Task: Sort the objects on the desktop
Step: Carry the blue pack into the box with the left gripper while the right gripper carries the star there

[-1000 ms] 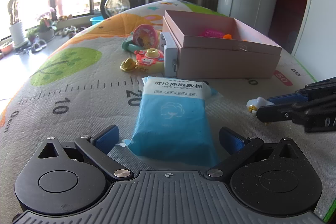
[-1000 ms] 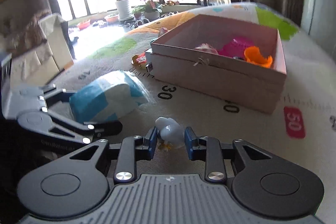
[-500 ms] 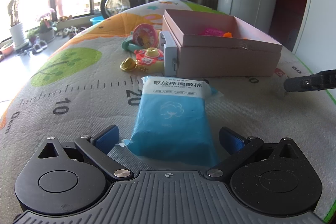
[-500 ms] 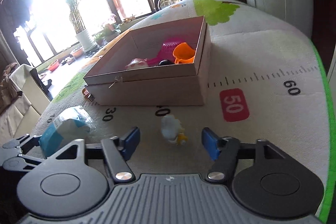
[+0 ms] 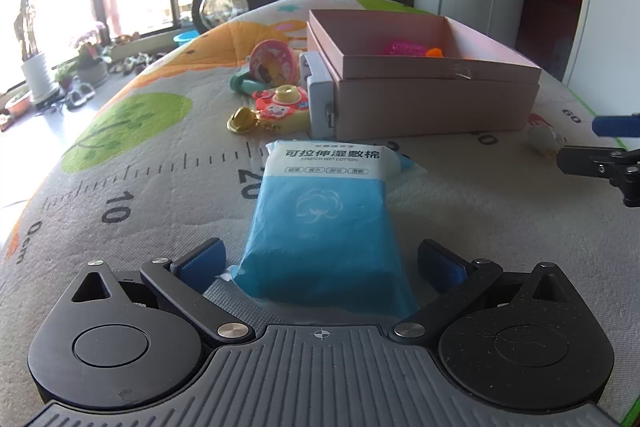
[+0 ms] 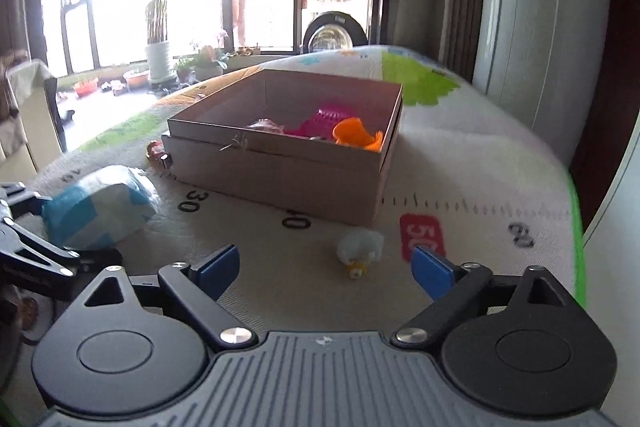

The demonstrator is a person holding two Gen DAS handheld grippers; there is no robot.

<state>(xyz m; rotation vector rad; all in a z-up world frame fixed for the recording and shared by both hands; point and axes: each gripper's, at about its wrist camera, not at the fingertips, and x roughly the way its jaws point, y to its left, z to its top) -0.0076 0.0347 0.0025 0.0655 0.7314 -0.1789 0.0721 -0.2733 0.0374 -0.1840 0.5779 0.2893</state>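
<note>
Left claw (image 5: 320, 263): spread wide, holding nothing. Its blue pads flank the near end of the blue wipes pack (image 5: 324, 223) without touching it. The pack lies flat on the printed mat covering the table (image 5: 120, 187), long axis running straight away from the claw, white label end pointing toward the pink box (image 5: 424, 95).

Right claw (image 6: 324, 263): spread wide, empty. The small white duck toy (image 6: 359, 247) sits on the mat between and slightly ahead of the pads, off-centre toward the right pad, yellow feet or beak facing the camera. Its long axis cannot be judged; the shape reads as roughly round.

Risk, left side: in my judgement the pack is soft and slippery film; closing only on its near end may let the far end droop or the pack slide out on lifting.

Risk, right side: the duck is small and off-centre; one pad may meet it first and push it aside rather than pinch it.

Beyond, the box stands open, holding a pink item (image 6: 328, 117) and an orange item (image 6: 356, 135). Loose toys (image 5: 276, 95) lie beside its left wall; a low carry could clip the box rim.
</note>
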